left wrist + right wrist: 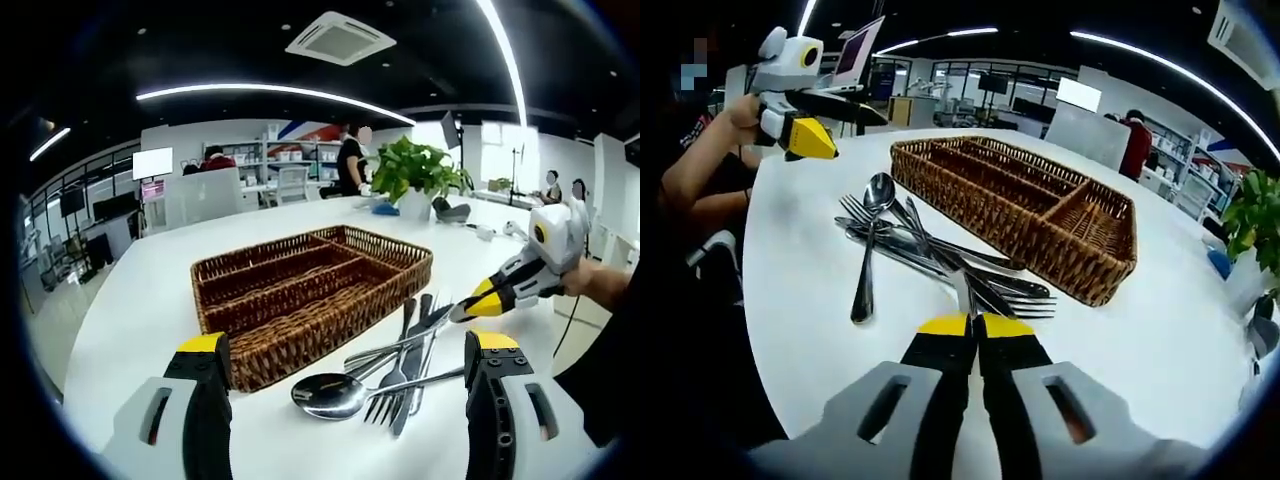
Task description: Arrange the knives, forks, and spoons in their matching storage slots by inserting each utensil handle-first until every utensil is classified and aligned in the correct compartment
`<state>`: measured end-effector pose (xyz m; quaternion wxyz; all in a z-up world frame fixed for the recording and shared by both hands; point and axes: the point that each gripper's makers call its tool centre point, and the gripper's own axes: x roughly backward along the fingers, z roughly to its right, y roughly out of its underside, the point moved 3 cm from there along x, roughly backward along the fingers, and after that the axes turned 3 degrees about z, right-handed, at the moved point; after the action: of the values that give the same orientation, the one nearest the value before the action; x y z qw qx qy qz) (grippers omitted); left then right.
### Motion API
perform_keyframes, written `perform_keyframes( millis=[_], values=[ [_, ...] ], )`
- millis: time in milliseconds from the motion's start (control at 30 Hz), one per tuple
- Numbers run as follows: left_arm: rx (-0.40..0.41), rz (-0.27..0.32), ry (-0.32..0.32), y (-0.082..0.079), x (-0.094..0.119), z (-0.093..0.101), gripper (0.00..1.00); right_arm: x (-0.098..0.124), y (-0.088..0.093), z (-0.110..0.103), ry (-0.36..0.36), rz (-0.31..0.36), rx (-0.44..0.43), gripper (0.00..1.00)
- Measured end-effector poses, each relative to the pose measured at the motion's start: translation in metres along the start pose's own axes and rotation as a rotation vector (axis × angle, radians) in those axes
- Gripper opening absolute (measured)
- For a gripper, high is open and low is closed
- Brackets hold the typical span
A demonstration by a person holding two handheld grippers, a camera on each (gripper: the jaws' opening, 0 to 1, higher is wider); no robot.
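Left tool (345, 360): black jaws with yellow tips, spread wide apart, nothing between them. It hovers over the near edge of the white round counter (130, 300), aimed at the cutlery. Also visible in the right gripper view (810, 137), held up by a person's hand (745, 112).

Right tool (975, 325): jaws pressed together, pinched on the handle of a silver fork (962, 287) from the pile. In the left gripper view it comes in from the right (480, 303), tips down at the cutlery.

Cutlery pile (400, 360): shiny steel forks, knives and spoons lying loose and crossed over each other on the counter, just beside the tray, none in a slot. One big silver spoon (335, 393) lies bowl-up at the edge of the pile.

Tray: brown woven wicker organizer (310, 290) with long slots plus a short cross slot at one end, all bare.

Background: green potted plant in a white pot (415, 180) further back on the counter.
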<state>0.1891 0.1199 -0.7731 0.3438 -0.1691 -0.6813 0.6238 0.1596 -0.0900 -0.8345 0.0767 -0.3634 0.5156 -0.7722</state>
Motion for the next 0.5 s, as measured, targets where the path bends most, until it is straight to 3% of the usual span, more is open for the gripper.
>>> perform_keyframes(
  millis=[500],
  values=[
    [-0.009, 0.019, 0.002, -0.005, 0.003, -0.001, 0.99, 0.013, -0.022, 0.013, 0.012, 0.044, 0.013, 0.00]
  ],
)
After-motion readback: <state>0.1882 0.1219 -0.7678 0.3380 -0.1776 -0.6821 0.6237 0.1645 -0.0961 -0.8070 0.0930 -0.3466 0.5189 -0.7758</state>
